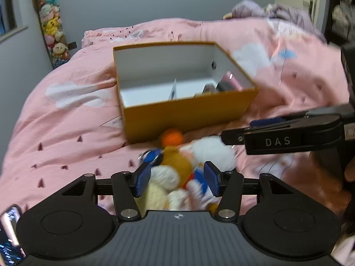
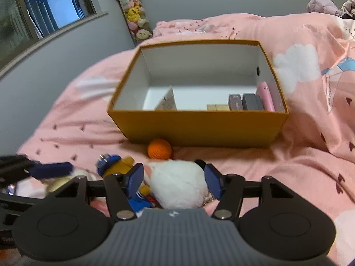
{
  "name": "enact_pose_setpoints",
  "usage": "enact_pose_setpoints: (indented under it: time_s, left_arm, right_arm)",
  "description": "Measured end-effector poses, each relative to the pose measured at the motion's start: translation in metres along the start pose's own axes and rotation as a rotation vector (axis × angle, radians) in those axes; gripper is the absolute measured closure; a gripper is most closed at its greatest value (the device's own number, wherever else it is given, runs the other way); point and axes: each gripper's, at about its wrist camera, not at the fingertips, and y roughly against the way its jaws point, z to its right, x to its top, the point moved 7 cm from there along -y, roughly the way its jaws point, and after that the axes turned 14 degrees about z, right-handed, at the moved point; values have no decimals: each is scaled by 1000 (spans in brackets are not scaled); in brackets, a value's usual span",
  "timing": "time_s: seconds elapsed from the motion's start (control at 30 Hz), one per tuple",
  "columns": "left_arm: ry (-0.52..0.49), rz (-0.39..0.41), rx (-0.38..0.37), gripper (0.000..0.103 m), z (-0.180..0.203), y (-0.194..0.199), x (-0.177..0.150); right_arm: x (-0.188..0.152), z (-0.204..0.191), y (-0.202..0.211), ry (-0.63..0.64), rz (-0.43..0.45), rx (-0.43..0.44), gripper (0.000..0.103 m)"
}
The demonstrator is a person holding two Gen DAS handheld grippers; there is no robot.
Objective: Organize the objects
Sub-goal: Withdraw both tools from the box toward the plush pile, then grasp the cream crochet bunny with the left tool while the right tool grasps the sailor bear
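I log an open cardboard box (image 2: 197,128) on the pink bedspread (image 2: 310,155), orange outside, white inside. Along its right wall stand a pink case (image 2: 265,97), two dark flat boxes (image 2: 249,102) and a small beige block (image 2: 217,107); a card (image 2: 167,102) leans at left. An orange yarn ball (image 2: 160,149) touches the box front. My right gripper (image 2: 174,181) has its jaws apart around a fluffy white toy (image 2: 177,186) (blurred). The left gripper (image 1: 176,180), also apart, straddles the plush pile (image 1: 175,166).
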Motion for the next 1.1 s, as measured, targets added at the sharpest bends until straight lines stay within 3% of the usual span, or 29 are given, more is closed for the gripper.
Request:
enact_pose_setpoints:
  time_s: [0.27,0.5,0.57,0.77,0.93,1.1]
  left_arm:
    - [5,-16,15,38,-18,-5,-11]
    - [-105,-66,15,36,-14,-17,-15]
    - [-93,-78,8,36,-15,-16,-15]
    - [-14,-91,-10,36,-26,0,-4]
    - [-62,-131,-11,36,-24,13,-2]
    - [-28,-191,33,36,-29,20,-12]
  right_arm:
    - [-24,3,-20,30,-106,-27,40]
    - [-37,3,-31,27,-167,-23,40]
    - [-37,3,-32,29,-170,-18,40]
    - [-32,-17,-25,73,-146,74,40]
    - [-33,-37,-23,122,-154,148,40]
    - [-41,-41,-23,123,-192,166,51]
